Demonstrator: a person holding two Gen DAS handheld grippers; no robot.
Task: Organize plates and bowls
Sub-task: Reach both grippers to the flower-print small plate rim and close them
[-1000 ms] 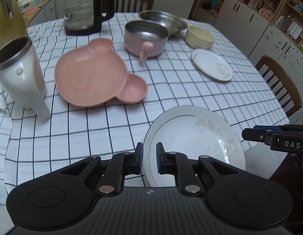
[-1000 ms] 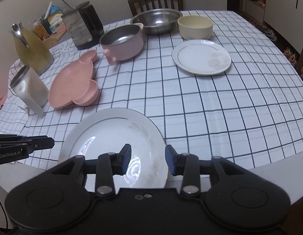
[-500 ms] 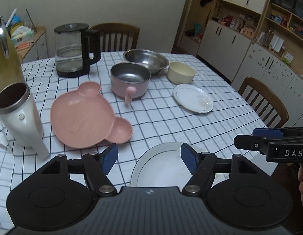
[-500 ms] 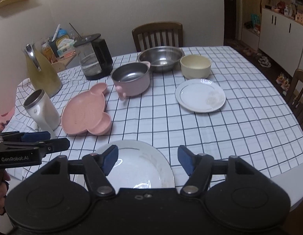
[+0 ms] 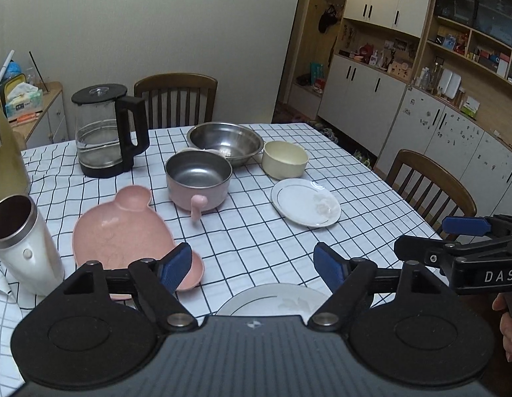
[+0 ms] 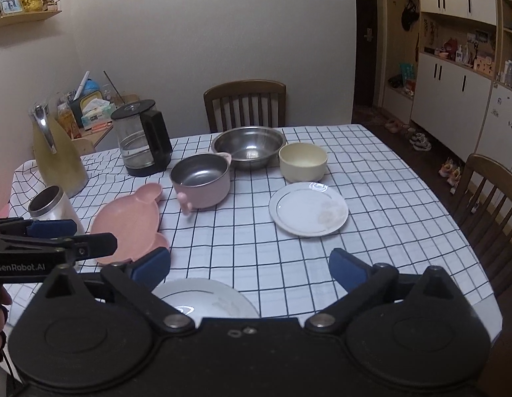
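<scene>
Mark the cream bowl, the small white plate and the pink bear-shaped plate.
cream bowl [image 6: 302,165], right wrist view, outer wall.
small white plate [image 6: 305,206], right wrist view, flat centre.
pink bear-shaped plate [image 5: 120,235], left wrist view, main well.

Two matte black handheld grippers, left [image 5: 252,266] and right [image 6: 250,268], each with blue padded fingertips [image 5: 174,266] on angled black linkage arms pinned by silver screws. Were built on two round black discs flanking a ribbed centre body. Carried white lettering, "DAS" on the right one's side and "GenRobot.AI" on the left's, with bare skin of a hand [image 5: 507,326] showing at the frame edge.
</scene>
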